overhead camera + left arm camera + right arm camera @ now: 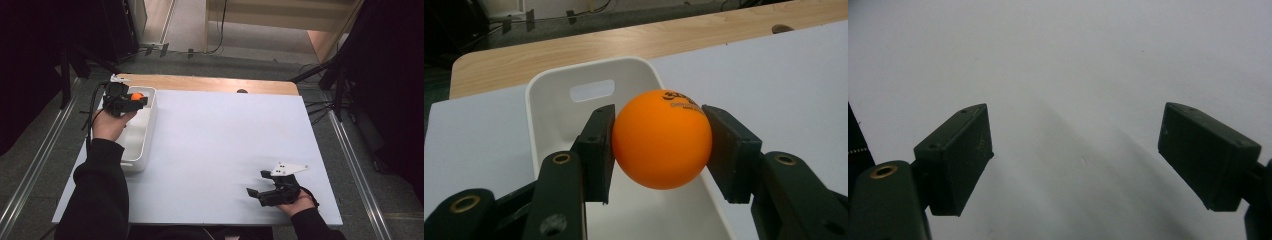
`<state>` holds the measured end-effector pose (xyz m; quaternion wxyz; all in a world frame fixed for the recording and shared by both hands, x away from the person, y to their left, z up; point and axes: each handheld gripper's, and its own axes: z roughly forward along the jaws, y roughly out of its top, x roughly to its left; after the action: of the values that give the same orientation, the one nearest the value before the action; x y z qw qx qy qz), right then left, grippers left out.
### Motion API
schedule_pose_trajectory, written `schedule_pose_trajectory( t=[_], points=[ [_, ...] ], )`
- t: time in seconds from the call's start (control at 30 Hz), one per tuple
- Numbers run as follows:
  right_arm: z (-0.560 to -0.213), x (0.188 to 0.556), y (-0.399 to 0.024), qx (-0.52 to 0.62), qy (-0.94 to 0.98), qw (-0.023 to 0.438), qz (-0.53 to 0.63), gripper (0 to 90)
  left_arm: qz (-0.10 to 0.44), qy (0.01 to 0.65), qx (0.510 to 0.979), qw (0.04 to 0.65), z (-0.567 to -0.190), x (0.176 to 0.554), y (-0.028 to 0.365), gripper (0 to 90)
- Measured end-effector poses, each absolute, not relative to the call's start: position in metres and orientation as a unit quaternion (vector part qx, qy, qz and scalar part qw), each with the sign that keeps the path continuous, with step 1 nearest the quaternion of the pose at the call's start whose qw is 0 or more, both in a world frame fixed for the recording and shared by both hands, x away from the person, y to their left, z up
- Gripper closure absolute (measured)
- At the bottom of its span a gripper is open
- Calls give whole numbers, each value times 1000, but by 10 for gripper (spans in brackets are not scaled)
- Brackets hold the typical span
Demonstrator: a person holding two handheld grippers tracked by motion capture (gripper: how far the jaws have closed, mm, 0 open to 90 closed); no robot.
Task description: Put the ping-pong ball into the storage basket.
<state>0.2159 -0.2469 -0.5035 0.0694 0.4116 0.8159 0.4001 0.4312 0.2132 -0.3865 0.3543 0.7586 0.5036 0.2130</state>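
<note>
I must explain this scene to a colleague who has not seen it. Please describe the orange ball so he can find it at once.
Look at the white tray on the table's left edge. Above its far end, the left gripper clamps the orange ball. It is the scene's one bright, round thing, with dark print on top.

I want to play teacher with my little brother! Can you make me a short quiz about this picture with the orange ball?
1. True or false: the left claw is shut on the ball.
2. What is under the ball? A) bin B) cup C) plate
3. Fill in: the right claw is ____ and holds nothing.

Key:
1. True; both pads press the ball's sides.
2. A; the white bin lies below it, at the left of the sheet.
3. Open; it points along the bare sheet.
</note>
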Motion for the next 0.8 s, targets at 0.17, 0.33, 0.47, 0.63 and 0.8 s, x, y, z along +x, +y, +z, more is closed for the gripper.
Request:
schedule_pose_trajectory(
  t=[0.17,0.33,0.47,0.63,0.8],
  points=[
    [-504,216,-247,411,816,70,400,127,220,509,753,353,-388,432,215,508],
    [-504,216,-247,411,816,70,400,127,213,516,752,349,-396,435,216,508],
    [-504,216,-247,411,816,70,400,127,215,520,753,341,-401,437,216,508],
    [-504,216,-247,411,816,70,400,127,214,524,754,334,-406,439,216,507],
    [-504,216,-247,411,817,71,399,127,215,523,755,332,-408,439,214,507]
  ],
)
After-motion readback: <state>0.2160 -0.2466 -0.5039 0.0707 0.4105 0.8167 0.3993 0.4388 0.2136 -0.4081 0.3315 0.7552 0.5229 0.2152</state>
